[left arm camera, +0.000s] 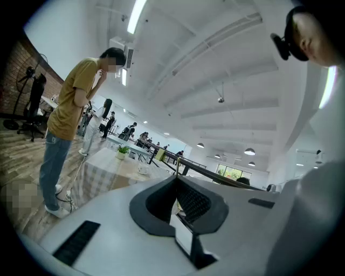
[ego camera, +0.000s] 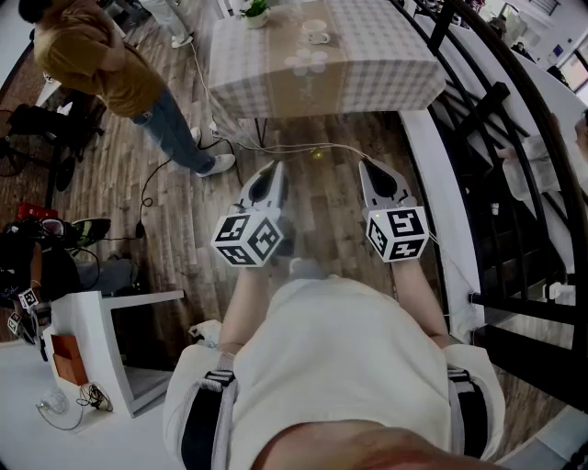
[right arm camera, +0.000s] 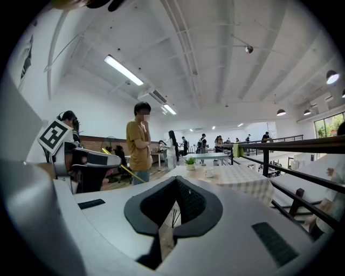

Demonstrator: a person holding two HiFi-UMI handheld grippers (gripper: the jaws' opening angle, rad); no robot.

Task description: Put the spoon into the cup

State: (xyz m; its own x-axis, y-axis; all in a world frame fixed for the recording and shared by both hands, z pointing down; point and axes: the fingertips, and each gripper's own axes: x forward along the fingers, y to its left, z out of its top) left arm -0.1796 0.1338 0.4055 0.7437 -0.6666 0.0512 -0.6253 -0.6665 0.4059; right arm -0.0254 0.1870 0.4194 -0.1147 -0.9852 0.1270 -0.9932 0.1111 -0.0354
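A white cup (ego camera: 315,32) on a saucer stands on the far table with the checked cloth (ego camera: 386,64), beside a small potted plant (ego camera: 256,11). I cannot make out a spoon in any view. Both grippers hover over the wooden floor, well short of the table and pointing towards it. My left gripper (ego camera: 273,167) is shut with nothing in it, its tips (left arm camera: 176,177) meeting. My right gripper (ego camera: 367,163) looks shut and empty too, tips (right arm camera: 176,179) together. The cup (left arm camera: 143,169) (right arm camera: 208,172) shows small and distant in both gripper views.
A person in a yellow shirt (ego camera: 101,55) stands on the floor left of the table. Cables (ego camera: 184,165) trail across the floor boards. A black railing (ego camera: 478,110) runs along the right. A white desk (ego camera: 101,321) sits at the lower left.
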